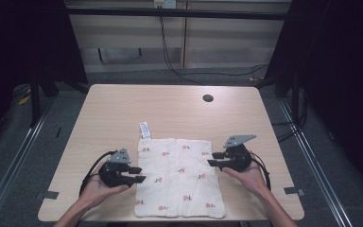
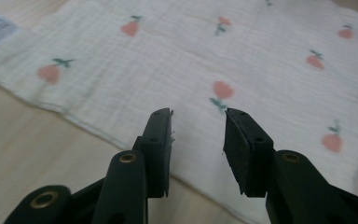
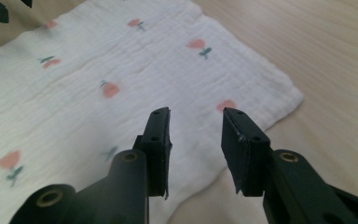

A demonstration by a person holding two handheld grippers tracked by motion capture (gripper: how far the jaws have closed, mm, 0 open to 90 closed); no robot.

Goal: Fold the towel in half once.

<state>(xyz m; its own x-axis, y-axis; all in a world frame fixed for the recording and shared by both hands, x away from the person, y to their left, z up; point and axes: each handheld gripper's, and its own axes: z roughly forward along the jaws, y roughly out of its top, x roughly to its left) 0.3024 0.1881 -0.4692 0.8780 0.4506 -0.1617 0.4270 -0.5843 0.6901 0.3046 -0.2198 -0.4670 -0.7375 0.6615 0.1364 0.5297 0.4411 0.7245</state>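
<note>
A white cloth (image 1: 178,177) printed with small pink flowers is spread flat on the near half of the wooden table (image 1: 123,109). From the high view, a white label (image 1: 144,129) is seen at the cloth's far left corner, and a dark round hole (image 1: 208,98) in the tabletop beyond it. The left gripper (image 1: 139,175) is held at the cloth's left edge, the right gripper (image 1: 212,158) at its right edge. In each gripper view the jaws are seen parted above the cloth, with nothing gripped. The label is blurred and cut off in the left gripper view.
</note>
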